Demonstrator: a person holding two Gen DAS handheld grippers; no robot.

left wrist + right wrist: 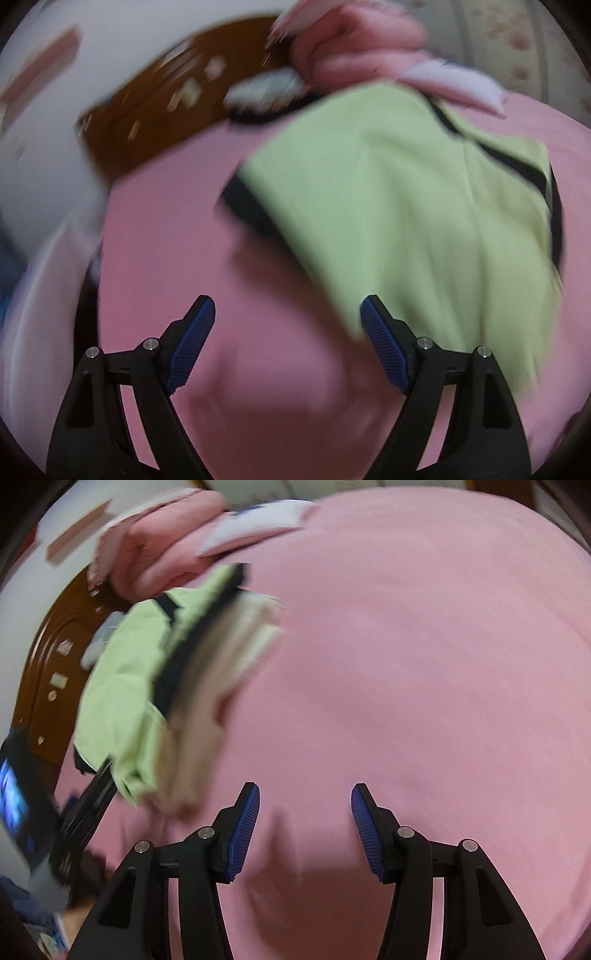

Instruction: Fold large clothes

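Both views smeared by motion blur; edges and fine detail unreliable.

Hard to make out: far left of the right wrist view, a dark object with a blue glowing patch (14, 805), cut off by the frame edge, identity unclear. Small pale items on the brown wooden furniture (147, 122) are streaks only. A pink bundle (354, 40) with a white piece beside it lies at the far end of the bed; whether blanket or pillow cannot be told. In the right wrist view the garment's near side blurs into beige bands, fabric or motion smear not distinguishable.

Task item: light green garment with black trim (406, 206) lies on the pink bed sheet (177, 229). In the left wrist view it spreads right of centre, its lower corner reaching the right blue pad (384, 343); contact cannot be confirmed. In the right wrist view the same garment (118, 686) sits far left, bunched.

Left hand-held gripper (288, 343): jaws spread wide, nothing between them, poised over the sheet.

Right hand-held gripper (304, 830): jaws apart, nothing held, over bare sheet, well apart from the garment
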